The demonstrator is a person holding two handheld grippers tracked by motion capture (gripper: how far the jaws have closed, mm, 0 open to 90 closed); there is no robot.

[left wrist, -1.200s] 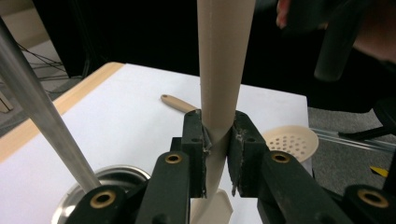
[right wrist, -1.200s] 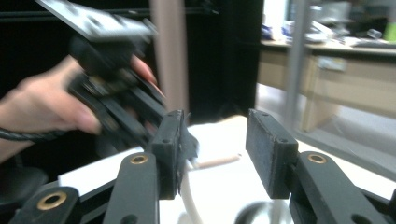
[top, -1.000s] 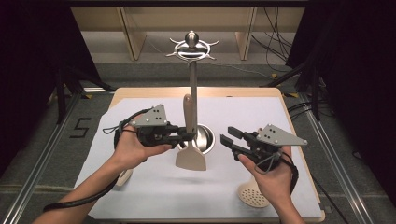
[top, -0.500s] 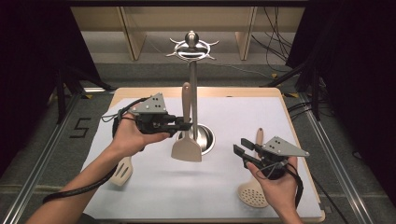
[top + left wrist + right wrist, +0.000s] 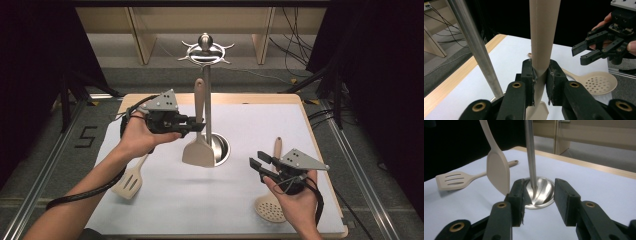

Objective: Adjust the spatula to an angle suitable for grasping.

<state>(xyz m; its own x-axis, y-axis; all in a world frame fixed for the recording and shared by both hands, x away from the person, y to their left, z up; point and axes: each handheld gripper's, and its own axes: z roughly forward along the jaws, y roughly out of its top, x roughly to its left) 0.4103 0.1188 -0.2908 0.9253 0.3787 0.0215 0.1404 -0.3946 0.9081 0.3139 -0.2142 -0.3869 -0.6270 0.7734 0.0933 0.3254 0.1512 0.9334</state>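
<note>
Beige and smooth, the solid plastic spatula (image 5: 199, 131) hangs upright above the desk (image 5: 235, 200), its handle pinched between the fingers (image 5: 528, 75) of the left gripper (image 5: 192, 125), which are closed firmly on it. In the left gripper view the pads press the handle from both sides. The flat blade of the spatula points down and hovers clear of the white sheet, just in front of the round steel base (image 5: 221, 148) of the tall metal utensil stand (image 5: 206, 90), whose pole rises right beside the handle up to a ring of hooks (image 5: 205, 51) at the top.

The right gripper (image 5: 260, 166) is held low over the right front part of the desk, well apart from the spatula. Its fingers (image 5: 517, 195) stand open with nothing between them; the jaws have just been closing a little. In the right gripper view they frame the stand's base farther off.

A beige round perforated skimmer (image 5: 270, 205) lies flat on the desk under the right hand (image 5: 295, 200). A beige slotted turner (image 5: 129, 182) lies flat near the left edge, under the left forearm
</note>
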